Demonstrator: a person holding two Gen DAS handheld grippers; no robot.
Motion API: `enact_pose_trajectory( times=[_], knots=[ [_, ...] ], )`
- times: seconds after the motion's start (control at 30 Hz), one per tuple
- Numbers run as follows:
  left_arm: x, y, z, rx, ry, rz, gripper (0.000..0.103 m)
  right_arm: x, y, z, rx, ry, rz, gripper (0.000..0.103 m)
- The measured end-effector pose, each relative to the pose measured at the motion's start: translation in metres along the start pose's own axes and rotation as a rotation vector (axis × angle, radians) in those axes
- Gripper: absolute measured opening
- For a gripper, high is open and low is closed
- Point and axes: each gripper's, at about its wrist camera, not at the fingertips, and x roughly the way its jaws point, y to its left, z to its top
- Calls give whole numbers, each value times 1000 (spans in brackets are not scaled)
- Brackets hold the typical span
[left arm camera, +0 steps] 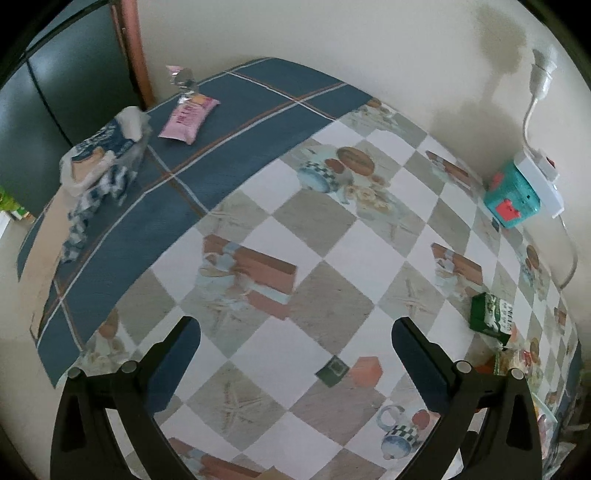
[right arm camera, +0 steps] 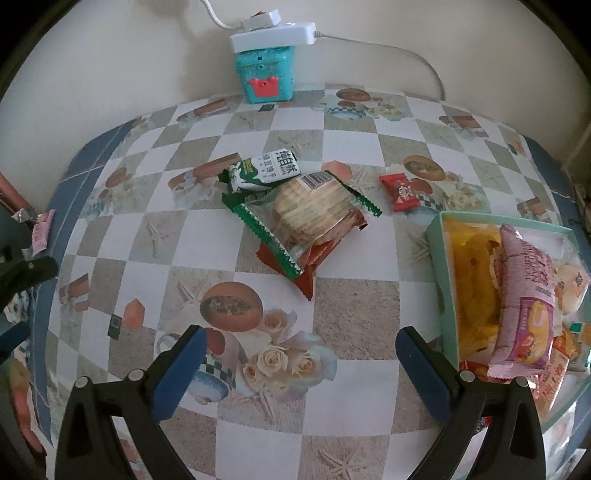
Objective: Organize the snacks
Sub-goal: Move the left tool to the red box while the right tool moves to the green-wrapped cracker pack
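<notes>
My left gripper (left arm camera: 295,332) is open and empty above the checkered tablecloth. A pink snack pack (left arm camera: 188,116) lies far off at the table's back left; it also shows at the left edge of the right wrist view (right arm camera: 41,230). My right gripper (right arm camera: 301,343) is open and empty. Ahead of it lie a clear cracker pack with green edges (right arm camera: 310,218) on top of a red pack (right arm camera: 306,269), a green and white pack (right arm camera: 262,171) and a small red candy (right arm camera: 402,192). A mint green box (right arm camera: 437,251) at the right holds a pink pack (right arm camera: 526,295) and yellow snacks (right arm camera: 471,280).
A teal toy box (right arm camera: 265,74) with a white power strip (right arm camera: 273,35) on it stands against the back wall. A tissue pack and checkered cloth (left arm camera: 99,162) lie at the table's left edge. The green pack also shows in the left wrist view (left arm camera: 493,314).
</notes>
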Motion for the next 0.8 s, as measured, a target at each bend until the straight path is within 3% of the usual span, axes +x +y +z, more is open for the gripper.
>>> enact_pose_trajectory(
  times=[0.37,0.5,0.8],
  knots=[
    [26,-21,-2,31,52,-99,103,-30,-40,37,112,-121,106,103],
    [34,-23,0,19,66,-130,103,-39,-47,55,90,-148,86,103],
    [33,-50,1,72,51,-172,103,-10,-65,75,105,-61,45,103]
  ],
)
